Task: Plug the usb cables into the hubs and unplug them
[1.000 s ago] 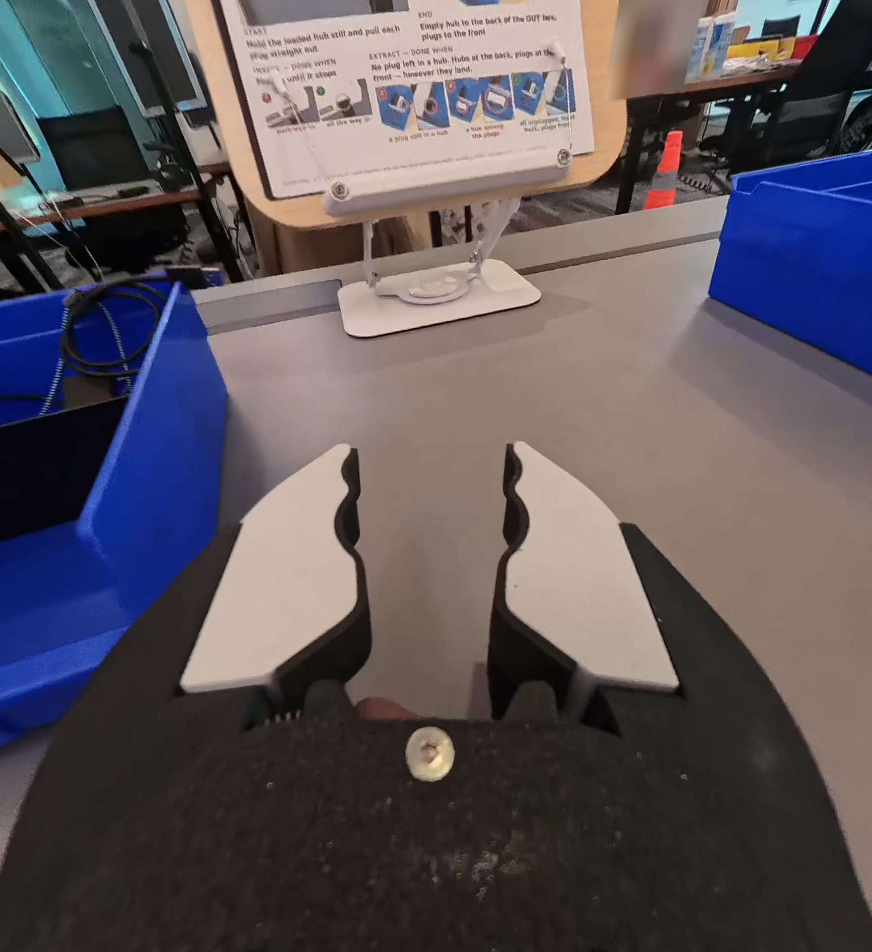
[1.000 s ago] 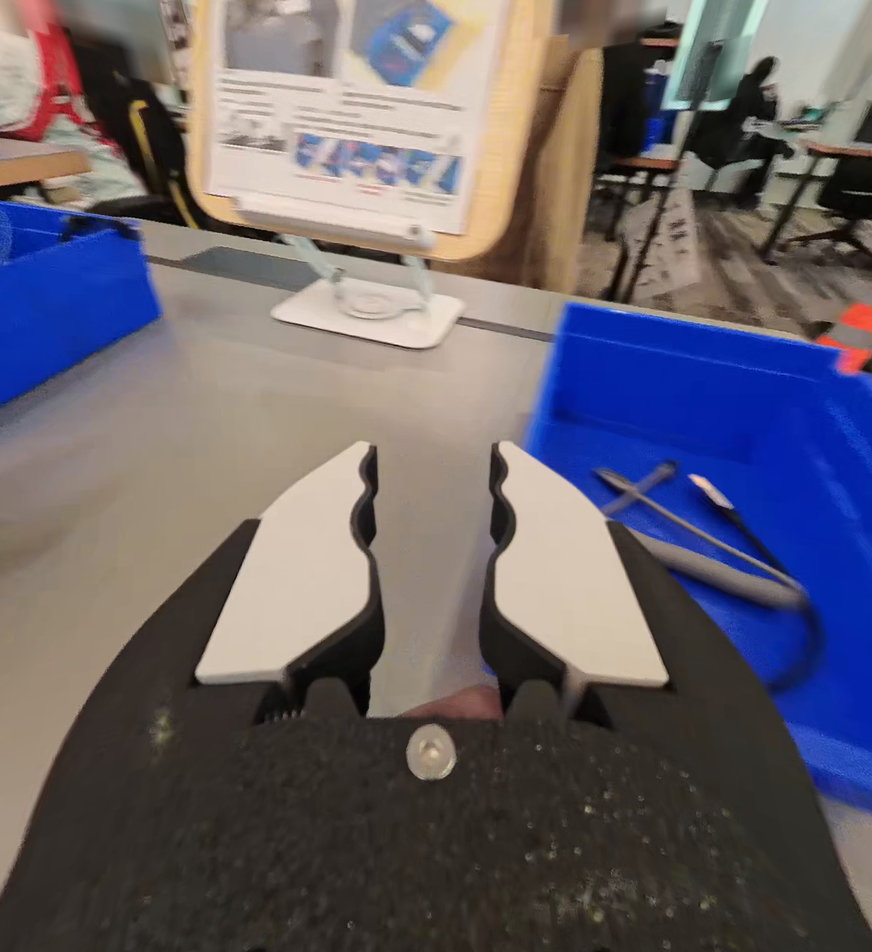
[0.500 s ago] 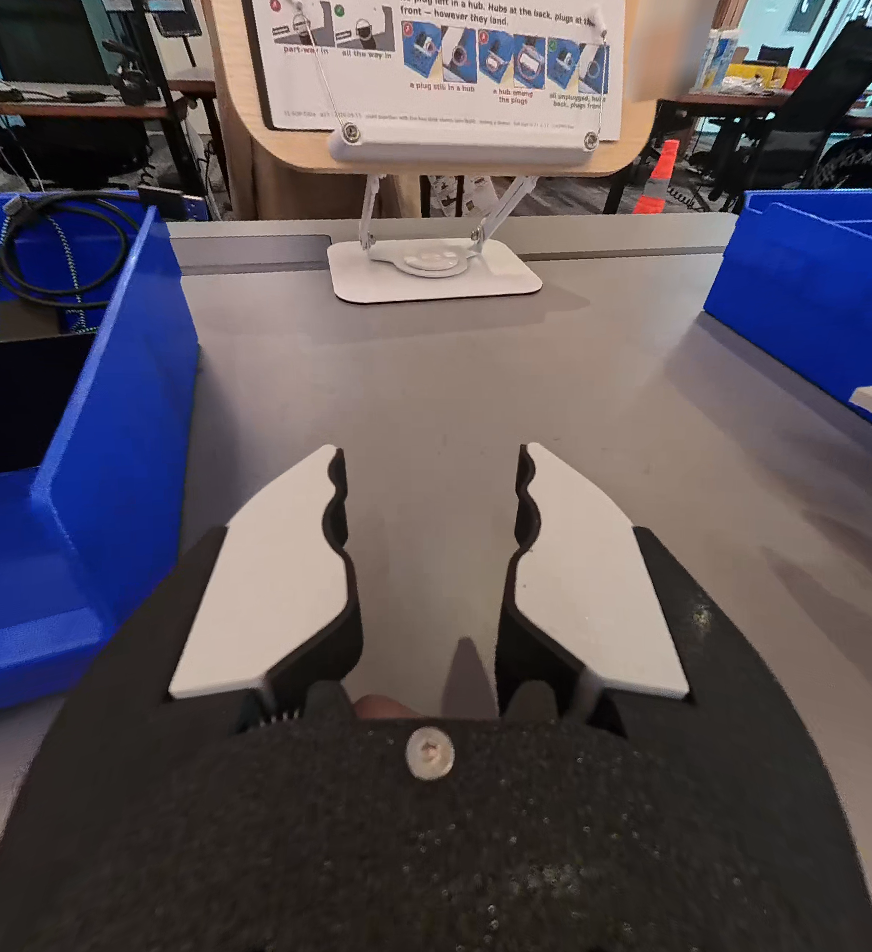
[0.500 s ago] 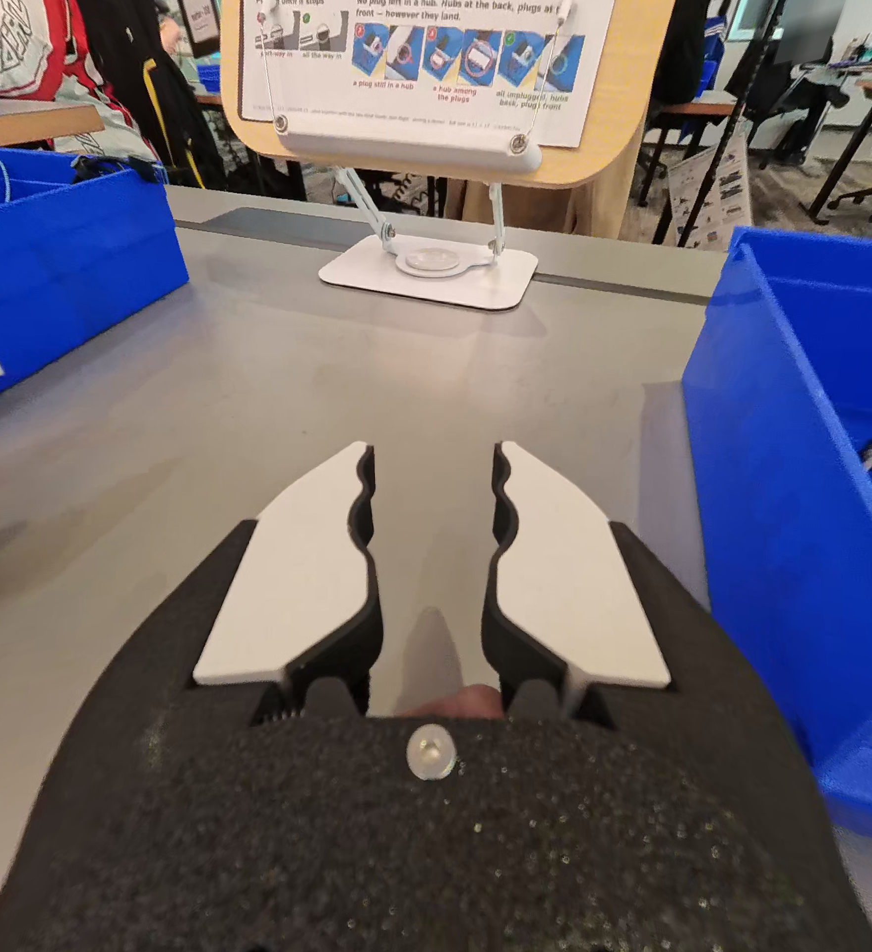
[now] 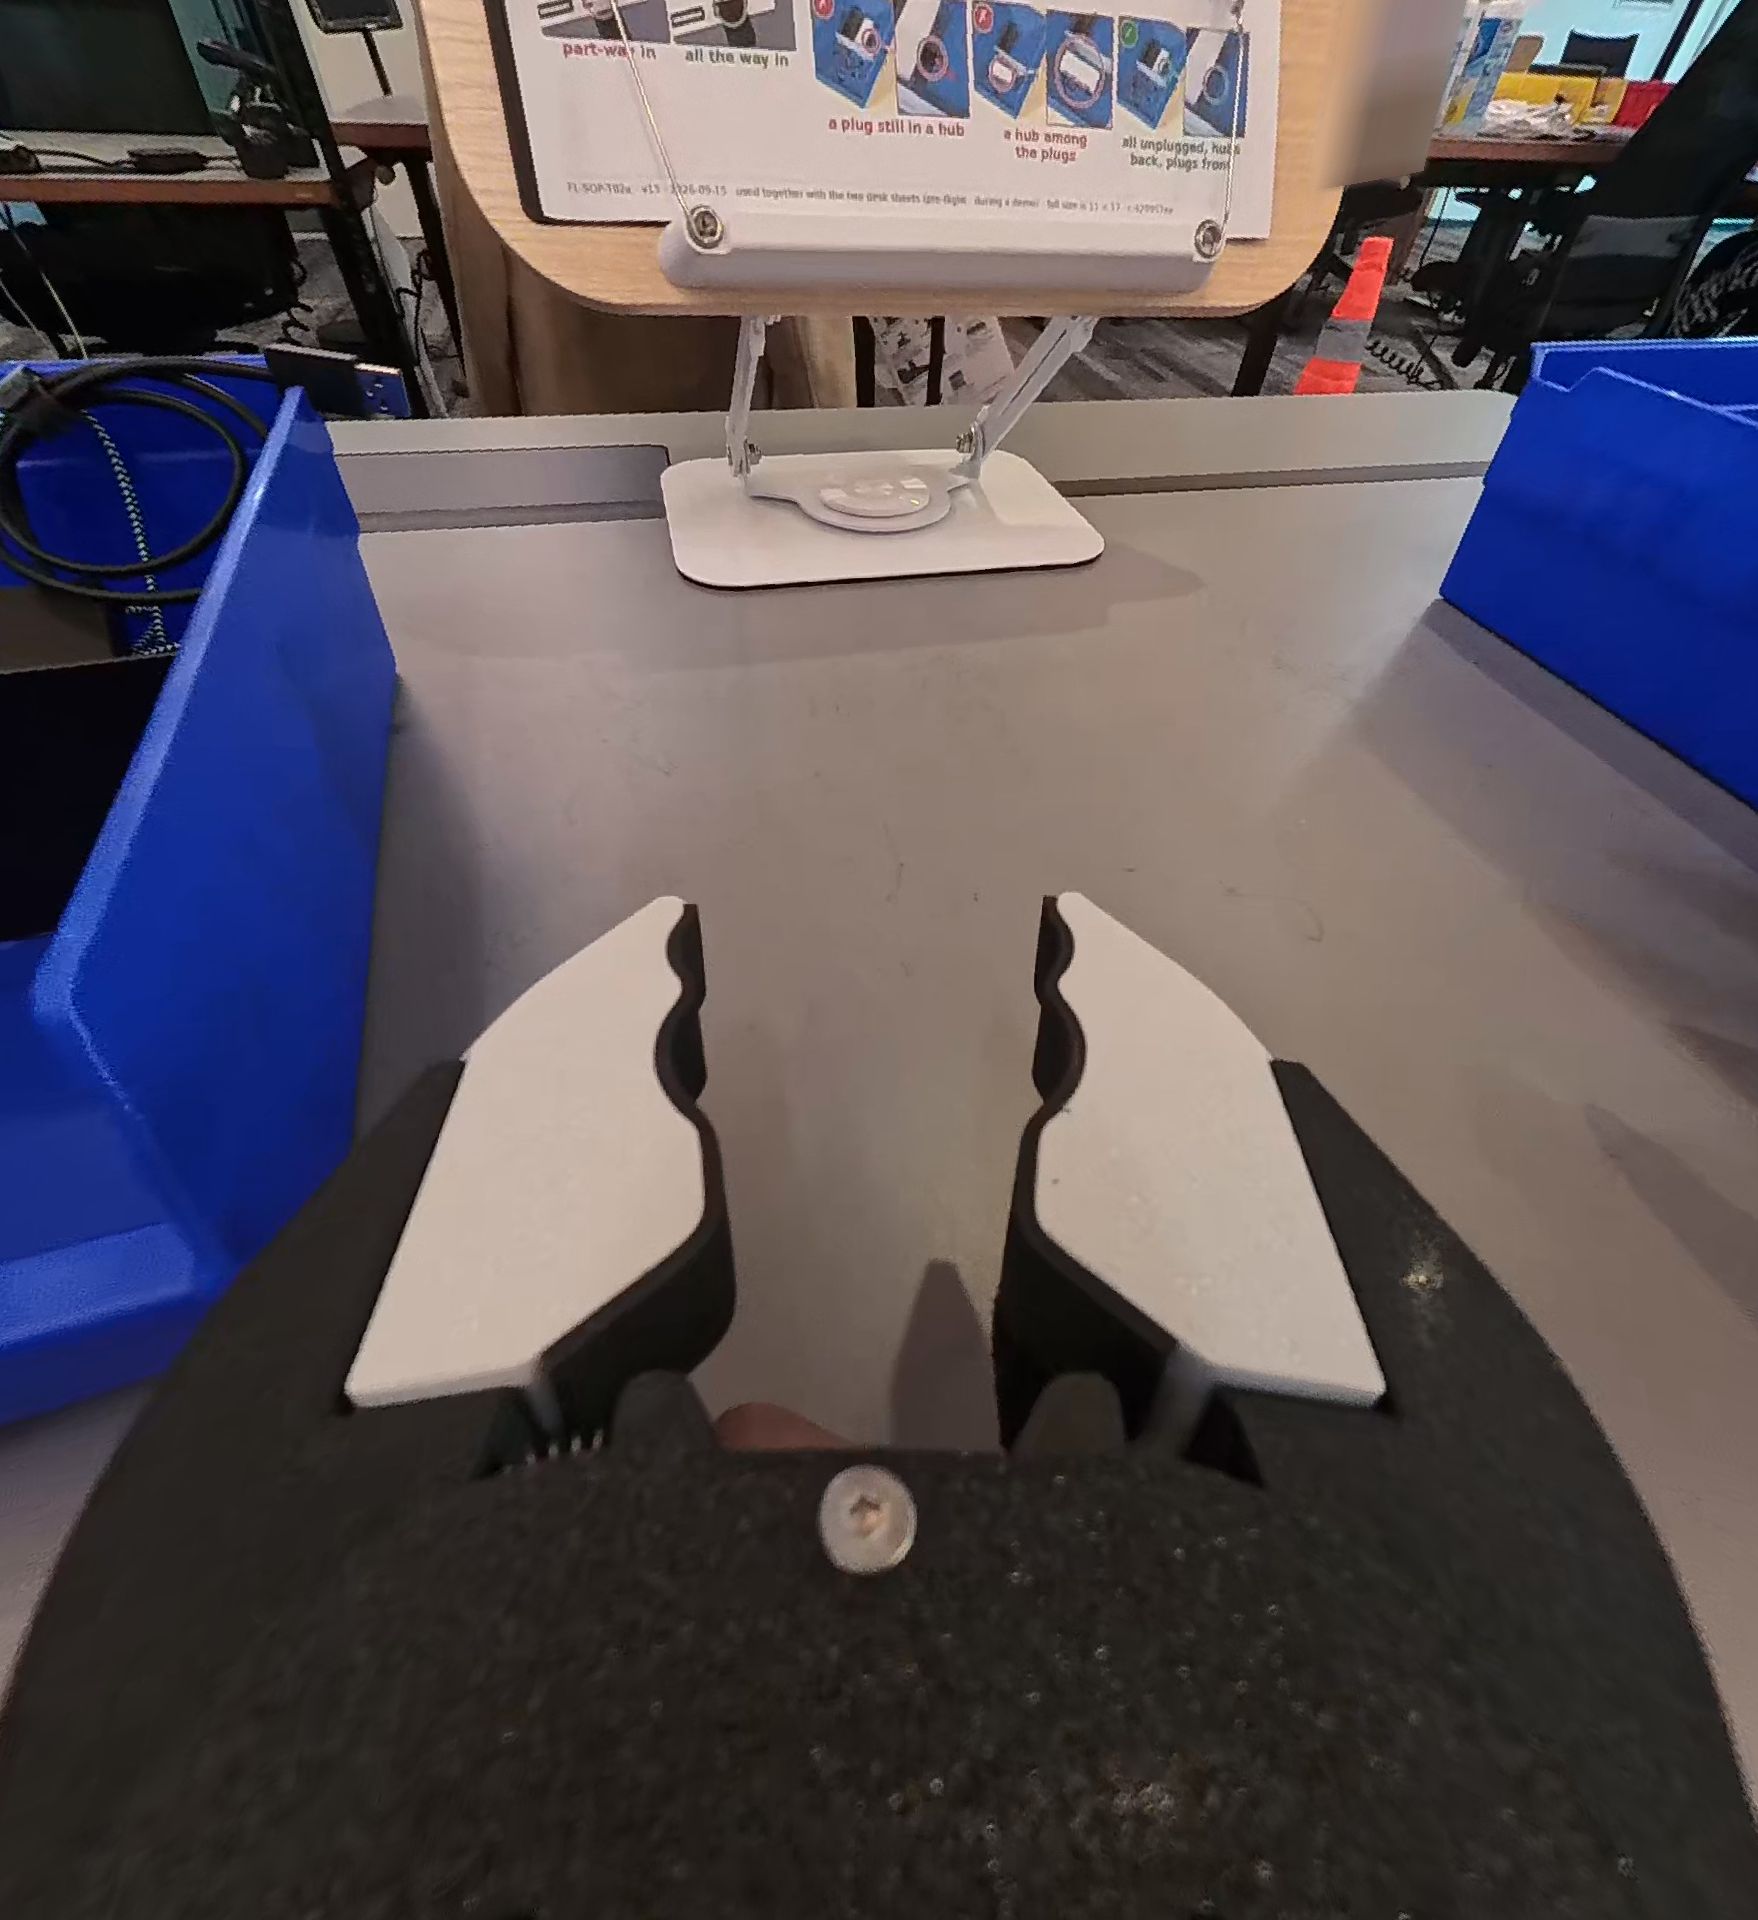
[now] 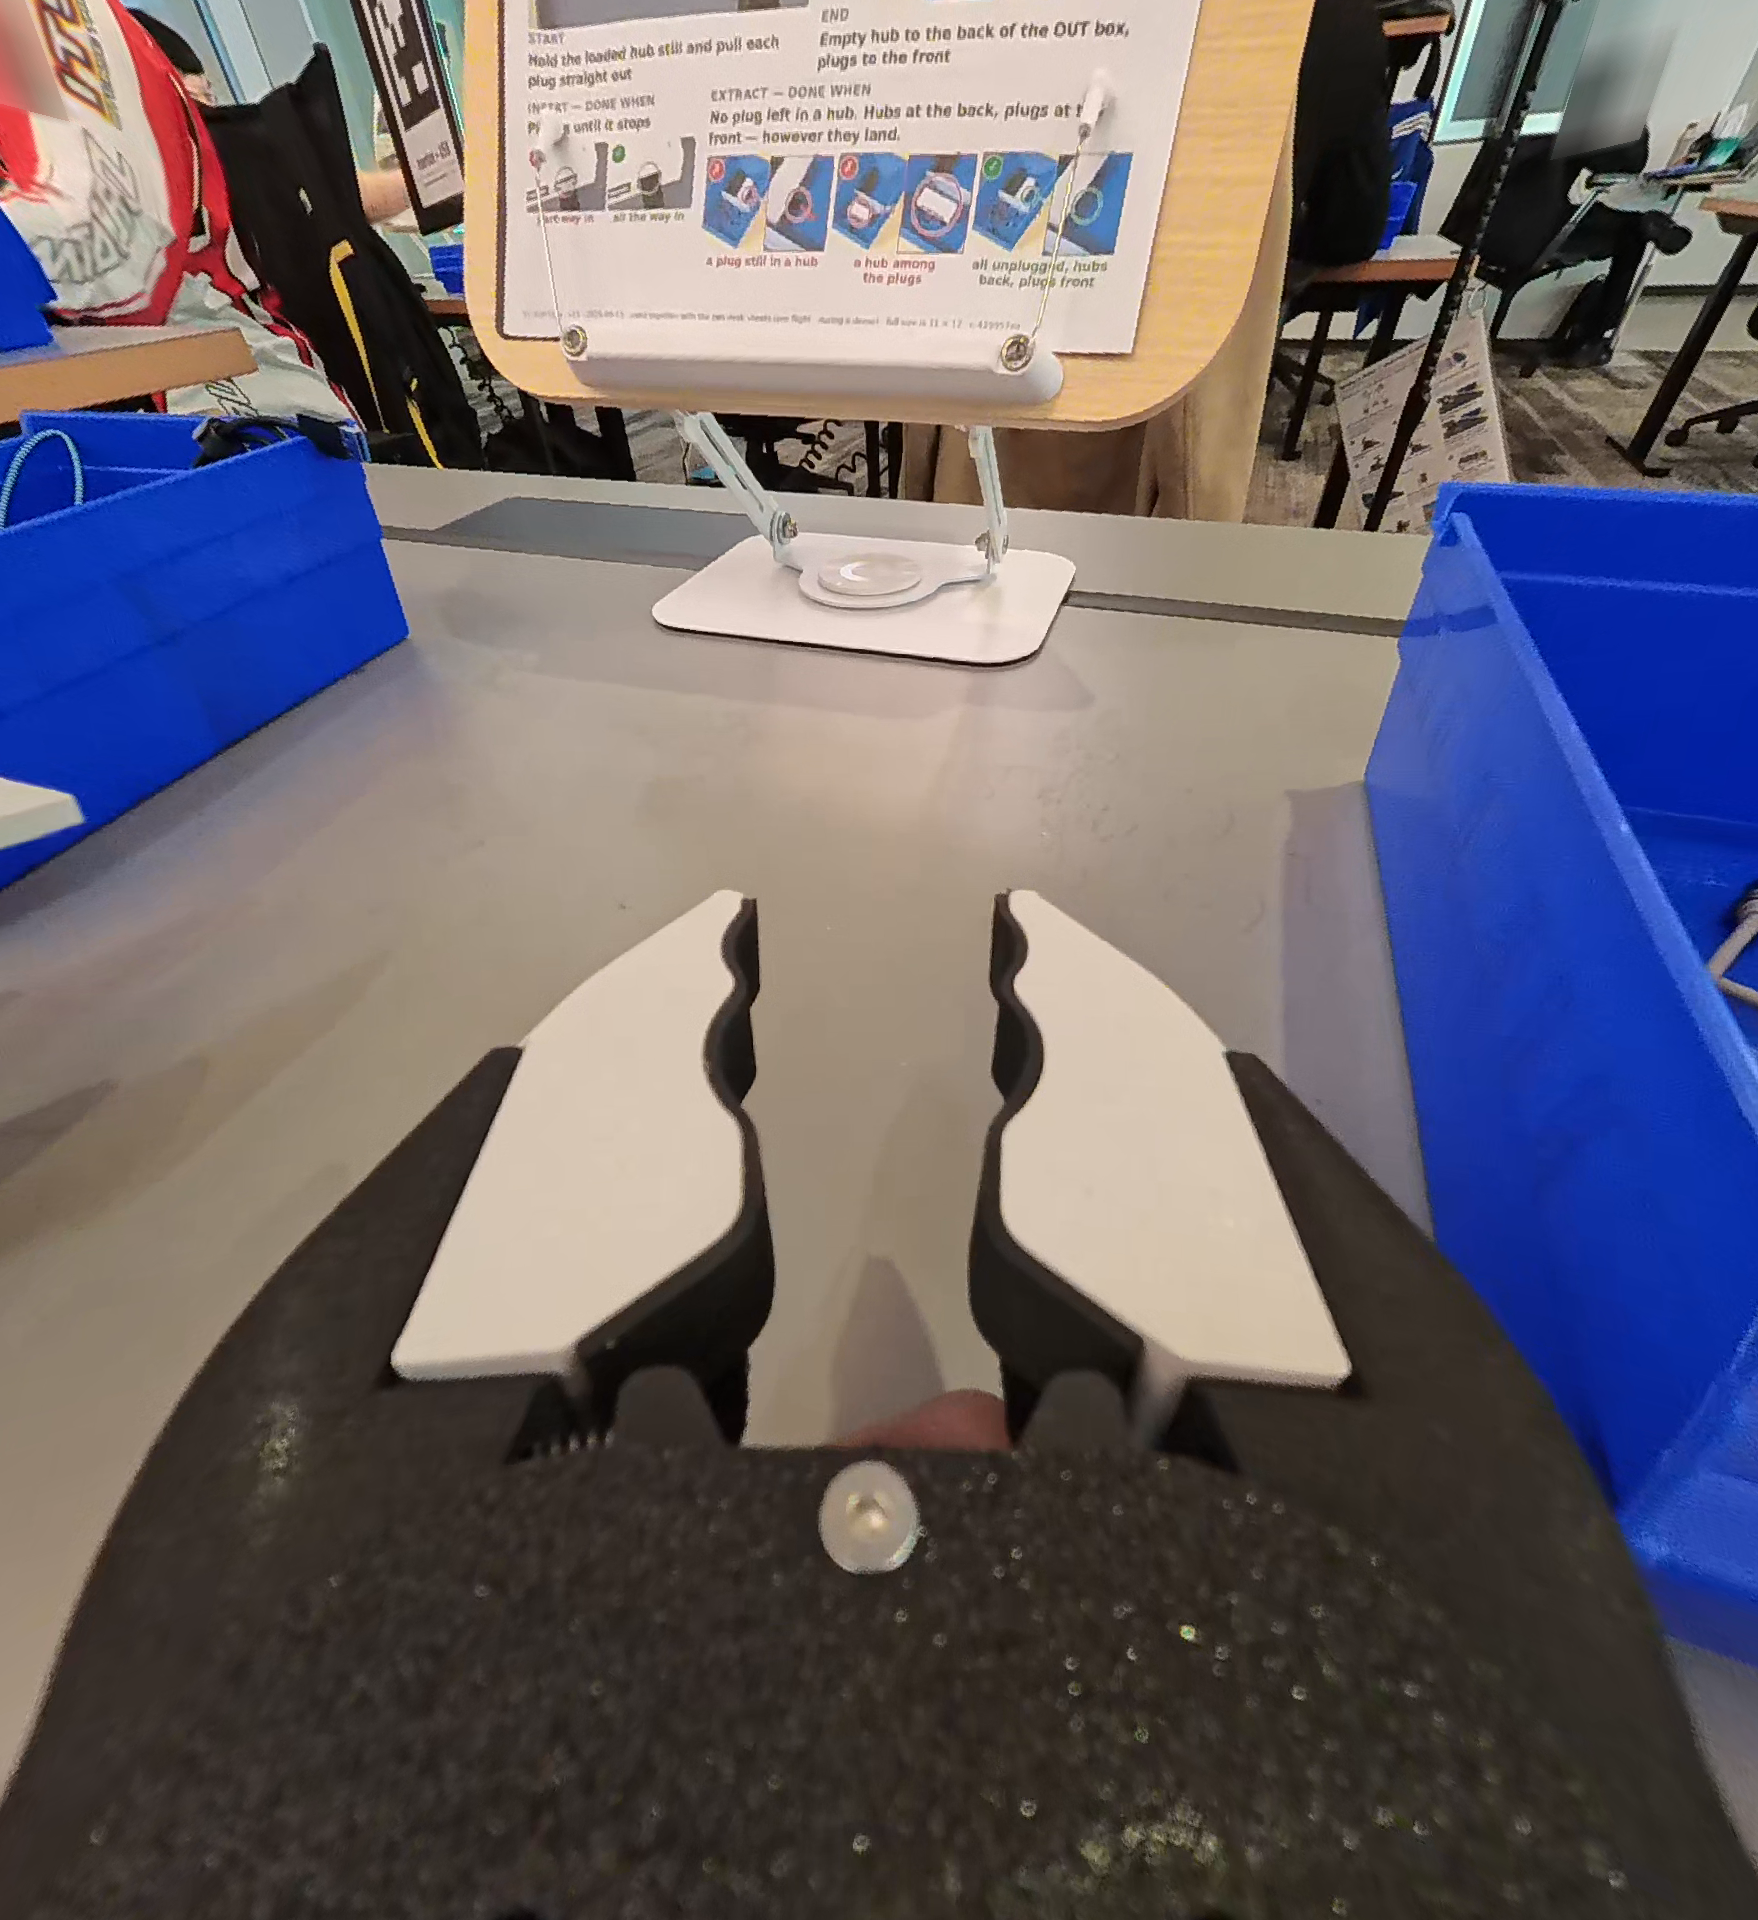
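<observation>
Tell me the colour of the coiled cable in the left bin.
Black, beside a black-and-white braided strand; the coiled cable in the left bin shows best in the left wrist view.

Bench [image 5: 854, 748] plain matte grey. Both bins solid blue: left bin [image 5: 231, 831], right bin [image 6: 1540, 935]. Left bin holds a black cable [image 5: 106, 488] plus a black-and-white braided one [image 5: 132, 499]; right bin holds a light grey cable [image 6: 1748, 966]. Both grippers, left gripper [image 5: 867, 914] and right gripper [image 6: 873, 909]: white finger tops, black inner pads, speckled black body, silver screw. Sheet stand [image 5: 880, 520] white; board behind it light wood-grain tan. Orange cone [image 5: 1358, 312] in the background.
</observation>
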Available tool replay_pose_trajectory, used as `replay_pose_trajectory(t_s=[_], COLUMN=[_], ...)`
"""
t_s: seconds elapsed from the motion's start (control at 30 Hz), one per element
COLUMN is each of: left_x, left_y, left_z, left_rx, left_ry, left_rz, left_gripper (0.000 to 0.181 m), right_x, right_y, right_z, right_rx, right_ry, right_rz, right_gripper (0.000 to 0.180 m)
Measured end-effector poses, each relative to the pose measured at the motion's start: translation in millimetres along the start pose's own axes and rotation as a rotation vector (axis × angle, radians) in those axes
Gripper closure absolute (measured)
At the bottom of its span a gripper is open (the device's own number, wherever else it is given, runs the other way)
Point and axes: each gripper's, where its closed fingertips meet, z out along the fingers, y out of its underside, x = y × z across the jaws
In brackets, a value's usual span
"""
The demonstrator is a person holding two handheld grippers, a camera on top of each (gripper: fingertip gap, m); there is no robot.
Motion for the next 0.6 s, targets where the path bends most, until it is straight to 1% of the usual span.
replay_pose_trajectory(t_s=[0.2, 0.27, 0.33, 0.4, 0.47, 0.53, 0.6], left_x=[6, 18, 19, -6, -43, -90, -147], left_y=[3, 1, -14, -41, -66, -85, -101], left_z=[0, -9, -26, -41, -45, -35, -9], left_rx=[-0.018, -0.042, -0.067, -0.084, -0.168, -0.314, -0.448], left_ry=[0.008, 0.088, 0.154, 0.142, 0.151, 0.163, 0.093], left_rz=[0.034, 0.071, 0.19, 0.347, 0.493, 0.589, 0.616], left_gripper=[0.118, 0.119, 0.118, 0.122, 0.124, 0.124, 0.121], right_x=[-1, -2, -7, -13, -17, -20, -23], right_y=[0, -1, 0, 1, 2, 2, 1], right_z=[0, -1, 0, 1, 2, 2, 2], right_rx=[0.001, 0.007, 0.001, -0.012, -0.019, -0.017, -0.01], right_ry=[-0.008, -0.007, -0.026, -0.053, -0.068, -0.078, -0.095], right_rz=[0.003, -0.012, -0.039, -0.067, -0.088, -0.097, -0.099], right_gripper=[0.138, 0.138, 0.138, 0.138, 0.138, 0.138, 0.138])
